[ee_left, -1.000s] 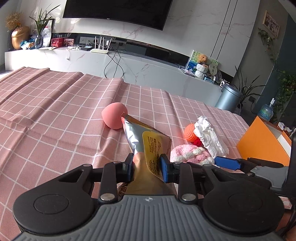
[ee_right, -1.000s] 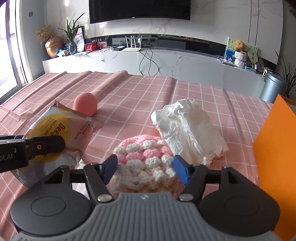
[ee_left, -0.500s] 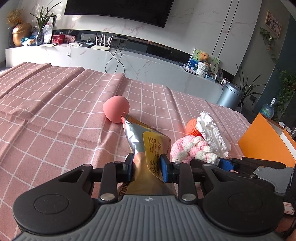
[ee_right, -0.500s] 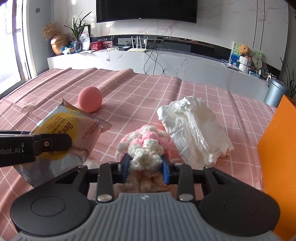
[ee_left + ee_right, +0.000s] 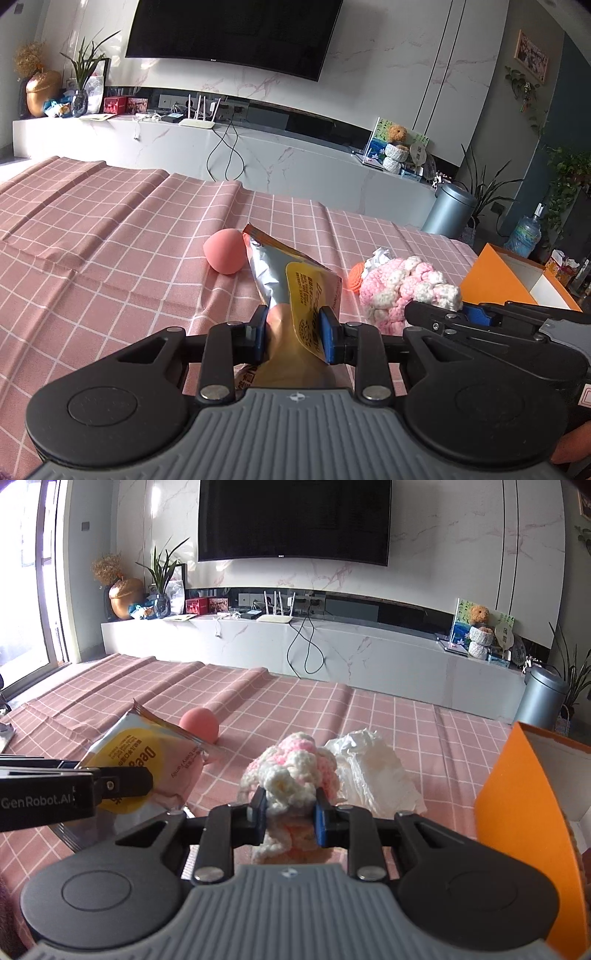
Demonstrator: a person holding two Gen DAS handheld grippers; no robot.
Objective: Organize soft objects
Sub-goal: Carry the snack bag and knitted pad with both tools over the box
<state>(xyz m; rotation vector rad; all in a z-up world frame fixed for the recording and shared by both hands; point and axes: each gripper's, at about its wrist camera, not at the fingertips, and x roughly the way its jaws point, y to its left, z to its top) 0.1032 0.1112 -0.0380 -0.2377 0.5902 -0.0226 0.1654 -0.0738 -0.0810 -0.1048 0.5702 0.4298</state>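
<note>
Both tongs gripped loads: the left gripper (image 5: pixel 293 330) pinched a snack packet (image 5: pixel 295 280), and the right gripper (image 5: pixel 289 812) was closing on a crocheted bundle (image 5: pixel 291 768). Neither had reached the orange box (image 5: pixel 517 794). A pink ball (image 5: pixel 199 724) and tissue (image 5: pixel 373 771) remained on the cloth.

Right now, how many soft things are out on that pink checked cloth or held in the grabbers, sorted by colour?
Pink: 2, the egg-shaped sponge and the pink-and-white crochet piece.
White: 1, the crumpled tissue.
Orange: 1, the small knitted ball.
Silver and yellow: 1, the snack packet.
Total: 5.
</note>
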